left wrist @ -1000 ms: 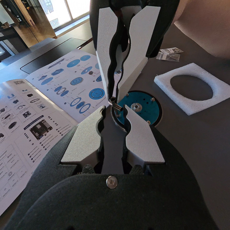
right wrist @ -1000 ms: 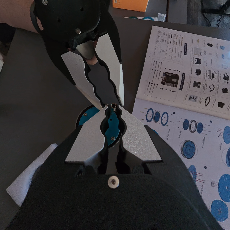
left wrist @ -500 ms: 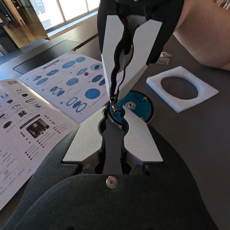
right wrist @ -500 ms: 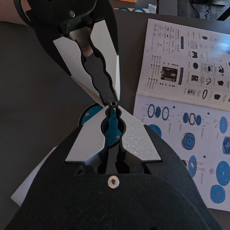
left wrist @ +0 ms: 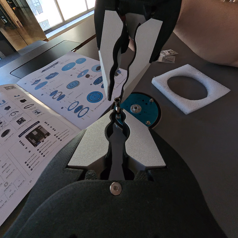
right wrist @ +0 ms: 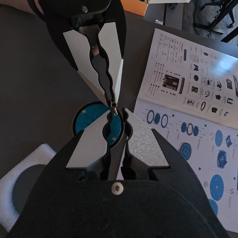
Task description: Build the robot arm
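Left hand-held gripper (left wrist: 117, 111): fingers drawn almost together, pinching a small metal socket key (left wrist: 117, 105) by 1 of its short arms. The right wrist view confirms it: the far gripper's tips meet on the socket key (right wrist: 113, 105), hex opening facing the camera.

Right hand-held gripper (right wrist: 116, 111): parted a little, clear gap between the tips, nothing clamped. In the left wrist view its tips stand on either side of the key's upper socket end. 1 tip is visibly apart from it; I cannot tell whether the other touches.

Position: the key hangs in the air just above the near edge of a blue round plate (left wrist: 141, 112), which lies flat on the dark tabletop (left wrist: 193, 141). The plate (right wrist: 90, 115) carries a silver centre hub and several nuts near its rim.

Surroundings:
- open instruction booklet (left wrist: 51, 103) just beside the plate, also seen in the right wrist view (right wrist: 180, 115)
- white foam frame (left wrist: 189, 106) with a round cut-out, near the plate on the other side
- small clear bags (left wrist: 167, 56) of hardware farther back
- orange box (right wrist: 134, 6) at the tabletop's far edge

Judgement on handling: the key is small, smooth metal, and only 1 gripper holds it, near 1 end. That hold has to be firm and square across the arm, or the key may pivot or slip. The parted gripper has little clearance around the socket end, so any sideways drift could knock the key.
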Motion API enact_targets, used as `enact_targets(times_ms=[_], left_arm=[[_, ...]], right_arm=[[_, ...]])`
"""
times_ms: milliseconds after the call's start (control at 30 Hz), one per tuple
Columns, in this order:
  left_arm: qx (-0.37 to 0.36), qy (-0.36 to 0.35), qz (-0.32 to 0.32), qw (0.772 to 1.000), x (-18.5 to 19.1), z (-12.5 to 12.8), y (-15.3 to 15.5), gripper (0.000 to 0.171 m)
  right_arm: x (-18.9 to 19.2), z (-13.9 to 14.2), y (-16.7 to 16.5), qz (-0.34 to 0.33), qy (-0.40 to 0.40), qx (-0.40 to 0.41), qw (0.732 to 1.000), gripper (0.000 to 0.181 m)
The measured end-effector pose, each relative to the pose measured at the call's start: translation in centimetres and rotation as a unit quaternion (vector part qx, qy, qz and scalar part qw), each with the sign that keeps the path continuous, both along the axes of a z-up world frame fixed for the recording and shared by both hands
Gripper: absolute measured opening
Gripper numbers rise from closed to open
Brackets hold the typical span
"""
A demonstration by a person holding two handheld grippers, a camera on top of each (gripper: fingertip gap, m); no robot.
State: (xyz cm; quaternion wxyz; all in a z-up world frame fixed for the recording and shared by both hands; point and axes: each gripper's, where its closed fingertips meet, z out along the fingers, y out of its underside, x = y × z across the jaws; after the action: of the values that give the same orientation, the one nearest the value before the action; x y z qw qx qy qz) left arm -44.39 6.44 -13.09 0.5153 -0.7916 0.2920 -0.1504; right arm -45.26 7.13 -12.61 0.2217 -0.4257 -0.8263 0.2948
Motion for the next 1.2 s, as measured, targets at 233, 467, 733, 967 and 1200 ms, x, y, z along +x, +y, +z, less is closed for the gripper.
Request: enact_targets(times_ms=[233,467,733,967,1200], left_arm=[[0.001,0.002,-0.001,1.0,-0.2,0.0,0.1,0.006],[0.003,0.012,-0.005,1.0,-0.2,-0.1,0.0,0.007],[-0.004,0.012,0.002,1.0,-0.8,-0.3,-0.1,0.007],[0.004,0.0,-0.006,1.0,-1.0,0.3,-0.3,0.007],[0.003,0.004,0.005,1.0,-1.3,0.1,0.0,0.006]], right_arm=[[0.2,-0.3,-0.1,0.008,-0.008,-0.008,1.0,0.007],[0.6,-0.6,-0.4,-0.011,-0.04,-0.031,0.999,0.006],[0.6,-0.6,-0.5,-0.045,-0.058,-0.024,0.997,0.005],[0.7,-0.7,-0.5,-0.046,-0.058,-0.015,0.997,0.005],[0.8,-0.8,-0.7,-0.051,-0.069,-0.014,0.996,0.006]])
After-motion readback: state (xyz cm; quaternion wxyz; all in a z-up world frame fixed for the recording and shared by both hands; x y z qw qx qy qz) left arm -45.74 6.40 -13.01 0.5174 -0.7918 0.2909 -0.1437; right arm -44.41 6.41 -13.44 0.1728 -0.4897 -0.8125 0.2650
